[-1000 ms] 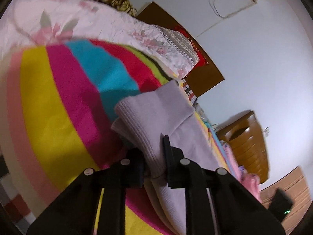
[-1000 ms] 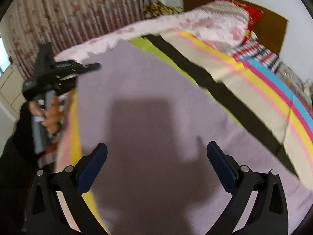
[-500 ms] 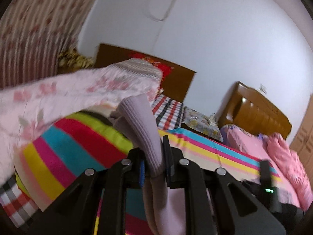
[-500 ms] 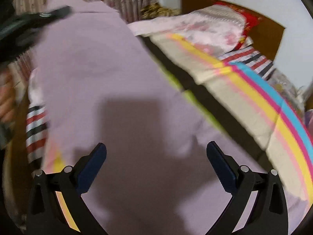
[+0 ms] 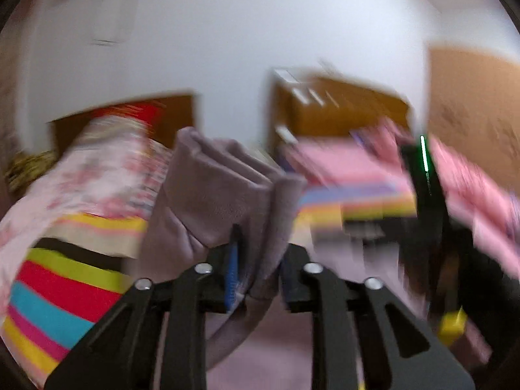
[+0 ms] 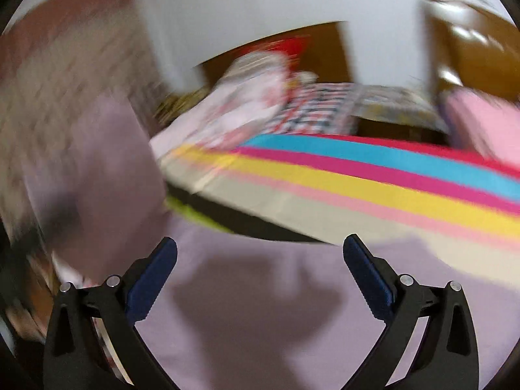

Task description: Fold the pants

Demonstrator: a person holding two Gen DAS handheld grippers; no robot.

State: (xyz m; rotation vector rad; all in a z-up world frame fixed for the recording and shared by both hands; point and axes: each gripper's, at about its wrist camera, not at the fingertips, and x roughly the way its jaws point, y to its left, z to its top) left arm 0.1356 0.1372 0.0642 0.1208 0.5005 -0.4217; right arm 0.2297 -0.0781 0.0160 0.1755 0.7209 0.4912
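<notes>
The lilac pants [image 6: 260, 308] lie on a striped bedspread [image 6: 373, 188]. My left gripper [image 5: 258, 260] is shut on a bunched end of the pants [image 5: 221, 191] and holds it lifted above the bed. In the right wrist view that raised part of the pants [image 6: 97, 175] hangs blurred at the left. My right gripper [image 6: 260, 260] is open and empty, hovering just above the flat part of the pants. The right gripper's body [image 5: 425, 201] shows at the right of the left wrist view. Both views are motion-blurred.
A pink floral quilt [image 5: 87, 178] and pillows [image 6: 260, 74] lie at the bed's head by a wooden headboard [image 6: 325, 48]. A second bed with pink bedding [image 5: 351, 162] and a wooden headboard [image 5: 341, 107] stands beyond. A curtain [image 6: 65, 65] hangs at the left.
My left gripper has lifted the gripped end of the pants off the bed and swung it toward my right gripper. My right gripper has stayed open over the flat pants, turning to the right.
</notes>
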